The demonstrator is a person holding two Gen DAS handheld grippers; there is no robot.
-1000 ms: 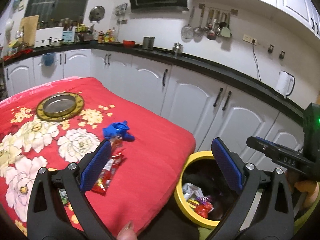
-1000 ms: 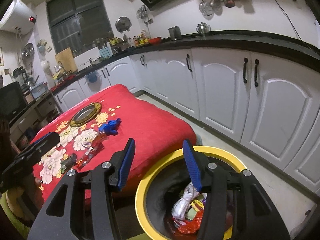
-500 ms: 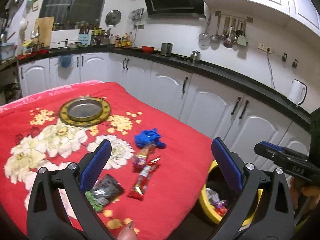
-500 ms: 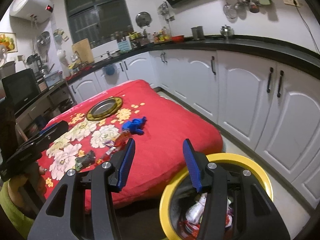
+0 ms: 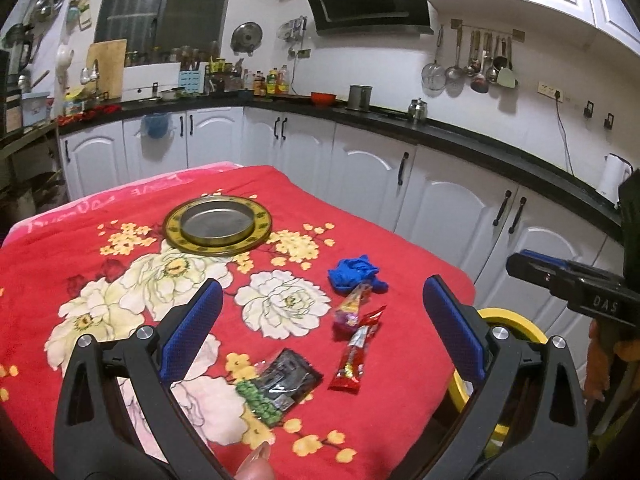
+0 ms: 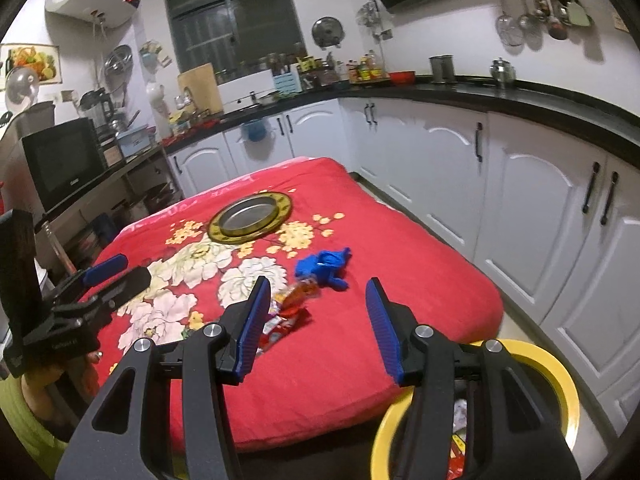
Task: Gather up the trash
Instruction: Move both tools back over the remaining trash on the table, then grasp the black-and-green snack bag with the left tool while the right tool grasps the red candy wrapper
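On the red flowered cloth lie a crumpled blue glove, a cone-shaped snack wrapper, a red stick wrapper and a black-and-green packet. My left gripper is open and empty above the cloth, near the packet. My right gripper is open and empty over the table's near edge. The yellow-rimmed trash bin stands on the floor by the table's corner, with wrappers inside.
A round metal tray with a gold rim sits farther back on the cloth. White kitchen cabinets run along the right and back. A black microwave stands on a shelf at left.
Both grippers have swung from over the trash bin back toward the table. The bin has slid to the lower right of both views. Both stay open and empty.
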